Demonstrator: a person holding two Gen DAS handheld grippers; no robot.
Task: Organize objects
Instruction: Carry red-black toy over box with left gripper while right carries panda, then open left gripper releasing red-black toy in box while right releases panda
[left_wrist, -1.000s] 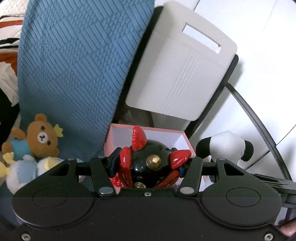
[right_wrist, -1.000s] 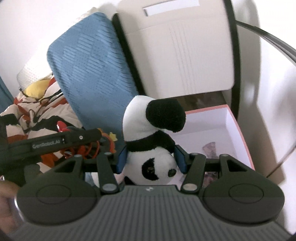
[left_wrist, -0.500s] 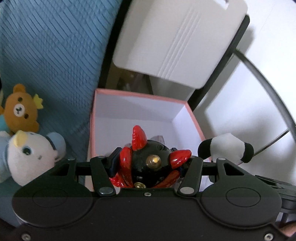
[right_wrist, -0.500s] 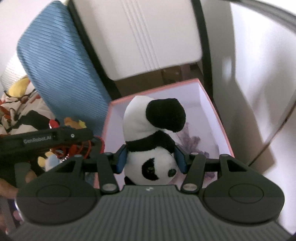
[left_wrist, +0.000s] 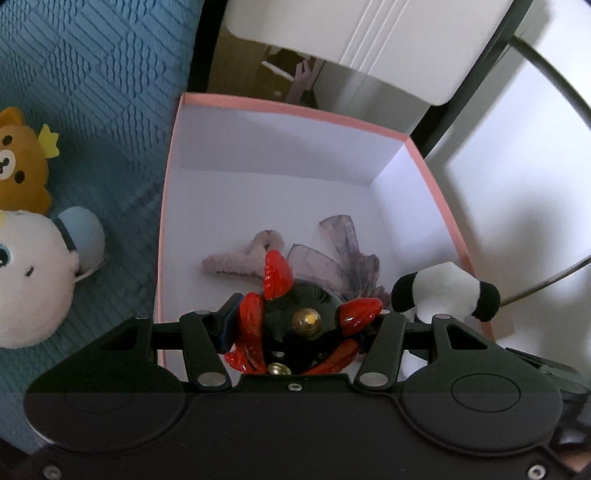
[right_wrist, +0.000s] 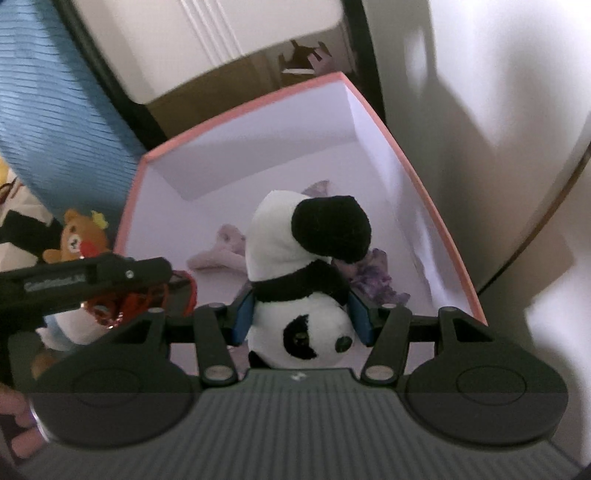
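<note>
My left gripper (left_wrist: 297, 325) is shut on a red and black toy (left_wrist: 295, 321) and holds it over the near part of the pink box (left_wrist: 291, 110). My right gripper (right_wrist: 301, 319) is shut on a panda plush (right_wrist: 303, 266), head down, above the same pink box (right_wrist: 236, 107). Inside the box lie a pale pink fuzzy item (left_wrist: 243, 254) and a purple gauzy bow (left_wrist: 340, 254). The panda's feet show at the right of the left wrist view (left_wrist: 447, 288). The left gripper's body (right_wrist: 85, 277) crosses the left of the right wrist view.
A brown bear plush (left_wrist: 22, 162) and a white and blue plush (left_wrist: 33, 273) lie on the blue textured cushion (left_wrist: 96, 74) left of the box. A white board (left_wrist: 369, 33) in a black frame stands behind the box. A white wall (right_wrist: 498, 92) is at the right.
Both grippers have moved forward and tilted down over the pink box with their toys still held. The box's inside and the items in it have come into view.
</note>
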